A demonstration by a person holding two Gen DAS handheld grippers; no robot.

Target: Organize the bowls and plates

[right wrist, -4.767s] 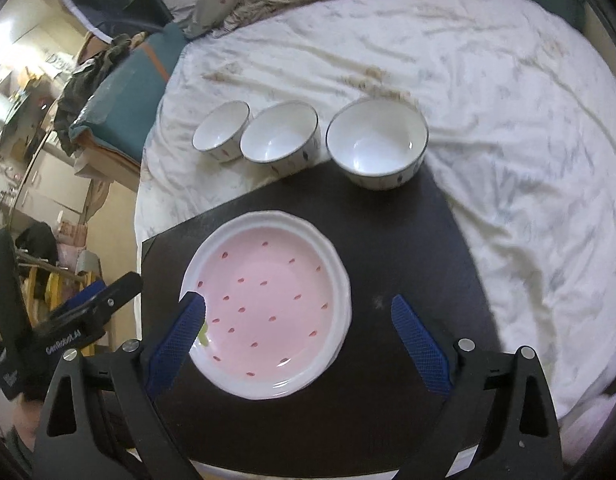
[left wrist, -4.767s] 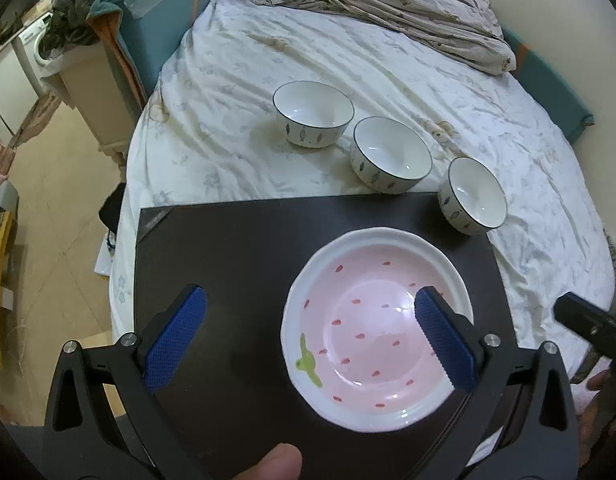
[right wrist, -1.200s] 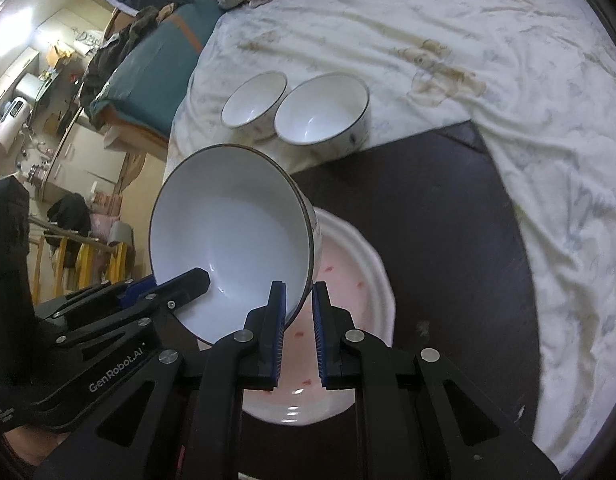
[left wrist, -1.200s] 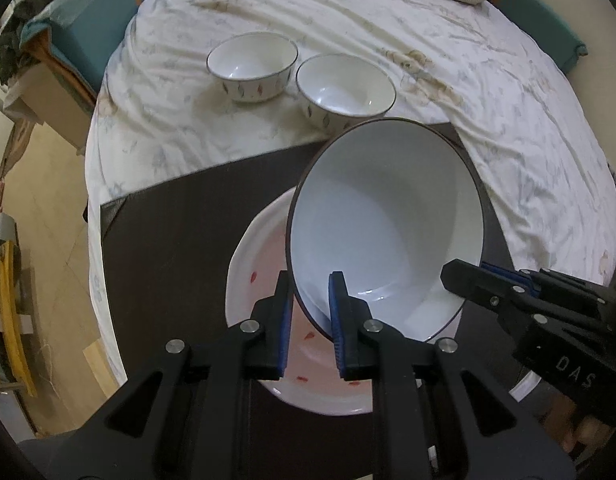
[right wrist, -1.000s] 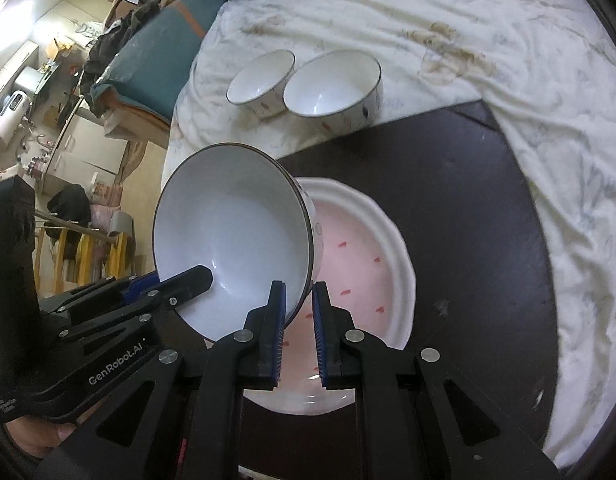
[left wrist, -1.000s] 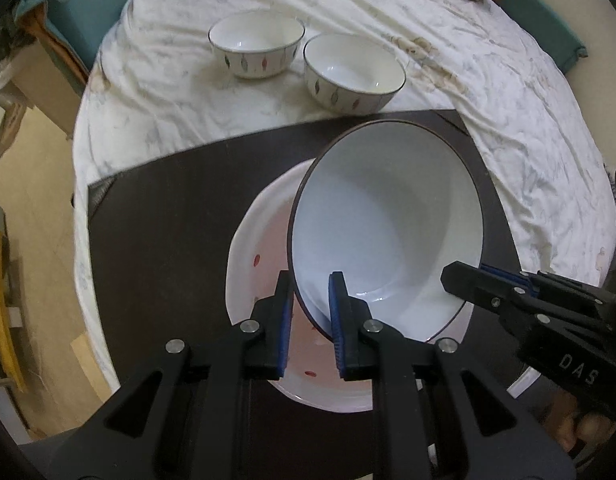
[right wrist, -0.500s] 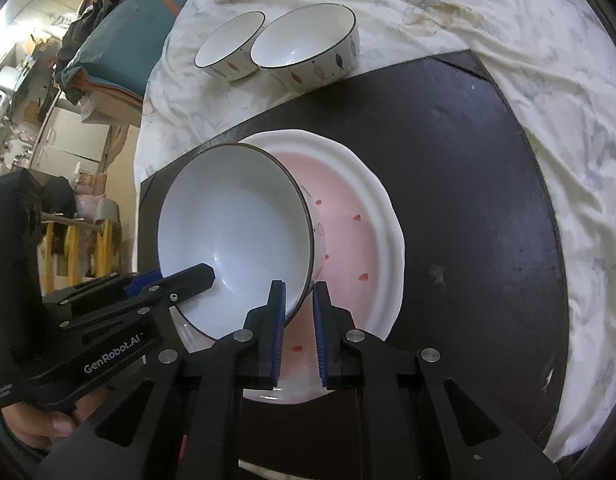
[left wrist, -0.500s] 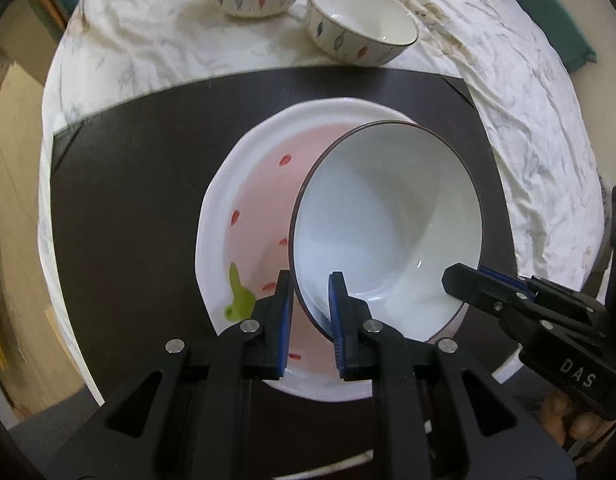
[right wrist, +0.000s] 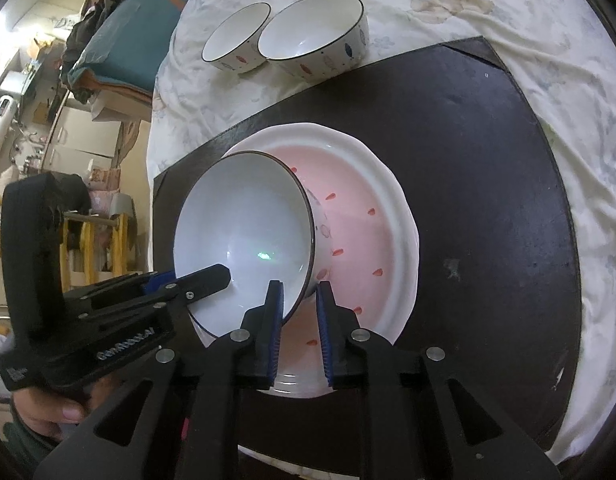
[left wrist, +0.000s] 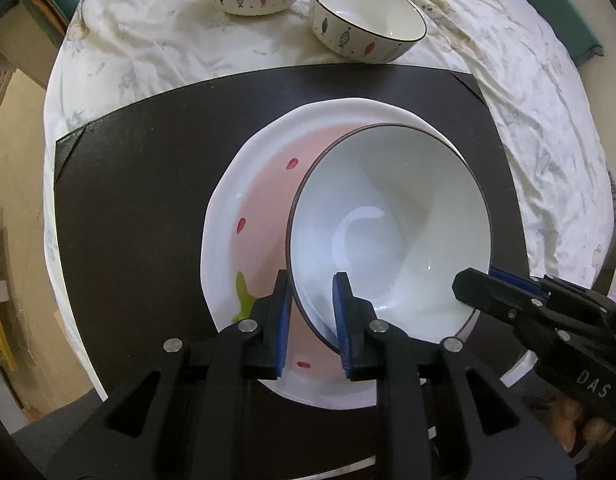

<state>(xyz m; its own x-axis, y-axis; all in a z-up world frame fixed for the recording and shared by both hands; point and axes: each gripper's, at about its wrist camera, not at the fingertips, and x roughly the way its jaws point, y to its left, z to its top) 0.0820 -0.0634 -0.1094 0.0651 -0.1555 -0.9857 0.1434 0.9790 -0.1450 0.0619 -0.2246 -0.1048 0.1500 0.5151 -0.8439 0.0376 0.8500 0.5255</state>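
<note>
Left wrist view: the left gripper and right gripper straddle the white bowl's rim — fingers opening, pads just clear — as it sits tilted in the pink plate on the black board.

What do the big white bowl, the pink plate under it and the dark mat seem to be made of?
Big white bowl with dark rim: likely glazed ceramic; glossy highlights inside.
Pink strawberry-pattern plate with white rim: likely glazed ceramic too; smooth sheen.
Dark brown mat: possibly leatherette or plastic; thin, flat, matte, scuffed.
</note>
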